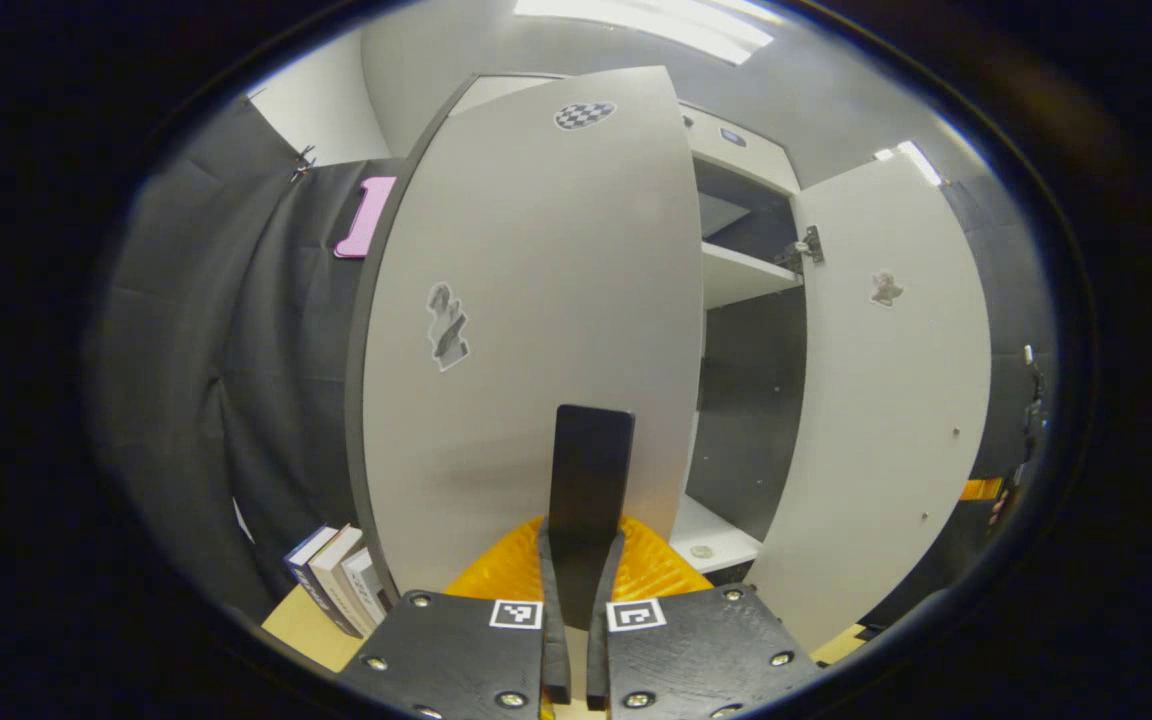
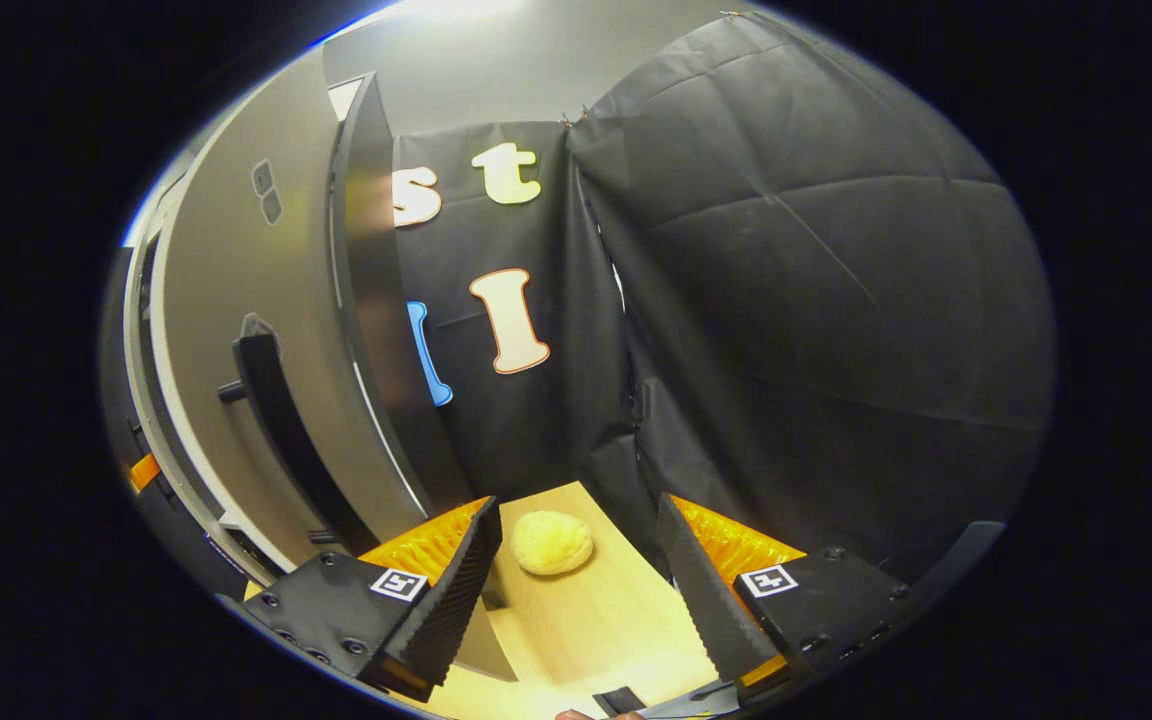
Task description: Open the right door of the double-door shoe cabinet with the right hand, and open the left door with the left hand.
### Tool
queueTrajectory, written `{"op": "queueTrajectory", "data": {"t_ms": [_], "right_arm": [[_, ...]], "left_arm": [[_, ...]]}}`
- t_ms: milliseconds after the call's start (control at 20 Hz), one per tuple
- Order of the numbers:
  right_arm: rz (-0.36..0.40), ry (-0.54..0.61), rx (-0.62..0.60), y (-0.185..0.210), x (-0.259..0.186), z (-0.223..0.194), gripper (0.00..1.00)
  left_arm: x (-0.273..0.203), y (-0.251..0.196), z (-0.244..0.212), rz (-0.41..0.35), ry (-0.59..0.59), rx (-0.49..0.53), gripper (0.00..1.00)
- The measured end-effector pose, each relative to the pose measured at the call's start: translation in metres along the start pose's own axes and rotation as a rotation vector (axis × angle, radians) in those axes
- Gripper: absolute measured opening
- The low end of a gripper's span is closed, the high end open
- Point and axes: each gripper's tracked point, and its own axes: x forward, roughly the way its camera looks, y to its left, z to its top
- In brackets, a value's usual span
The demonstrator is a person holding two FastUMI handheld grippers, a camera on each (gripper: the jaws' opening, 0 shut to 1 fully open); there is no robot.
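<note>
Left gripper view looks at a grey shoe cabinet standing against black cloth. Its left door fills the middle and is swung partly outward, with a dark opening beside its right edge. The left gripper sits at the bottom centre, its two fingers pressed together on the door's black vertical handle, which rises between them. The right door stands wide open at the right, its inner face turned this way, a hinge near its top. Between the doors, white shelves show inside the cabinet. A few books stand on the pale wooden floor at the lower left.

Right gripper view shows the right gripper with its fingers spread well apart, holding nothing. At the left, just beside its left finger, is a grey door panel with a black handle. A round yellowish object lies on the wooden surface between the fingers, farther off
</note>
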Motion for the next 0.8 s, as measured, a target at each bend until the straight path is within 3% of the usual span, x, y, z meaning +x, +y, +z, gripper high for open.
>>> {"op": "queueTrajectory", "data": {"t_ms": [300, 800], "right_arm": [[0.013, 0.001, 0.02, 0.014, -0.014, -0.009, 0.92], [0.053, 0.018, 0.013, 0.042, -0.018, -0.02, 0.92]], "left_arm": [[-0.009, 0.008, 0.002, 0.005, -0.018, 0.006, 0.08], [-0.016, 0.023, 0.004, 0.052, -0.041, 0.009, 0.08]]}}
